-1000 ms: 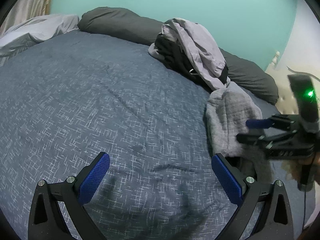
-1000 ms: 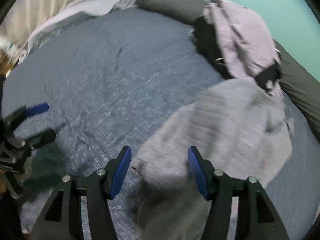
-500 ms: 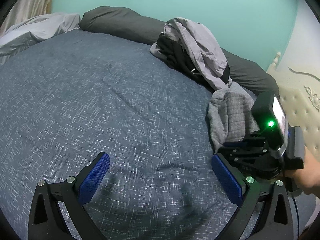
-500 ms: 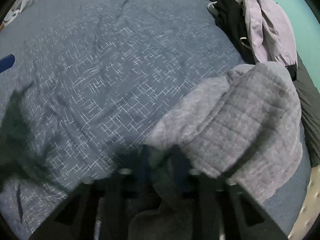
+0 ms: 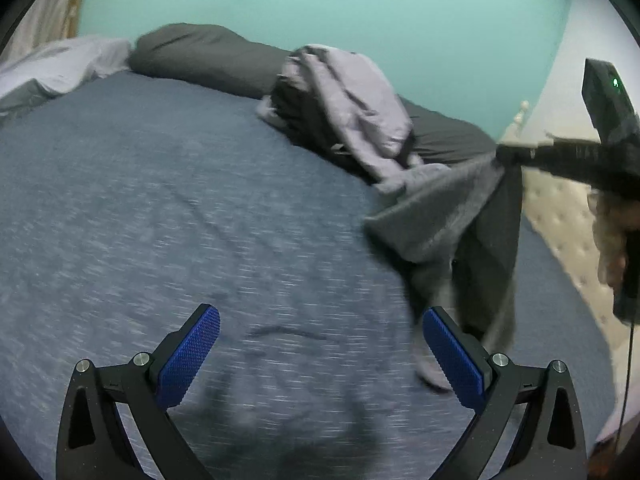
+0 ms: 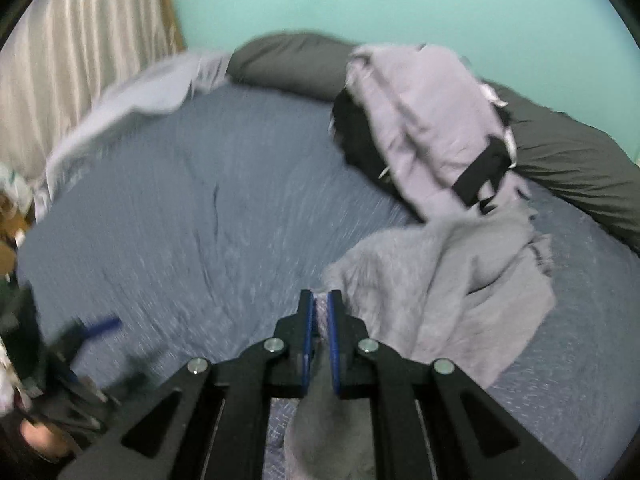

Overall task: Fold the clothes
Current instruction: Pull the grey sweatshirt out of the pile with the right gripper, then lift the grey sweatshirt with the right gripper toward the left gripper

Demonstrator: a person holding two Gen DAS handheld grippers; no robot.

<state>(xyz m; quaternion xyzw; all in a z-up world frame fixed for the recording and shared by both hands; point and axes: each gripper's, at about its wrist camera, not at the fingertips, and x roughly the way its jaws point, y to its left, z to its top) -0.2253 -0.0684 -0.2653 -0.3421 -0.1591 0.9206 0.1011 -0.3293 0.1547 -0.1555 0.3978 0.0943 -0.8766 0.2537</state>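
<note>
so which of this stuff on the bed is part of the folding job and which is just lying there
In the job:
- grey quilted garment, pinched in the right gripper
- pile of lilac and black clothes, probably next
- left gripper, open and empty

Just lying about:
- dark grey pillows
- pale sheet
- blue bedspread
- curtain

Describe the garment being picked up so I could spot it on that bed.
On the blue bed, look just in front of the lilac-and-black clothes pile by the dark pillows. The grey knitted sweater is clamped in the right gripper; unlike the smooth lilac jacket, it looks fuzzy.
</note>
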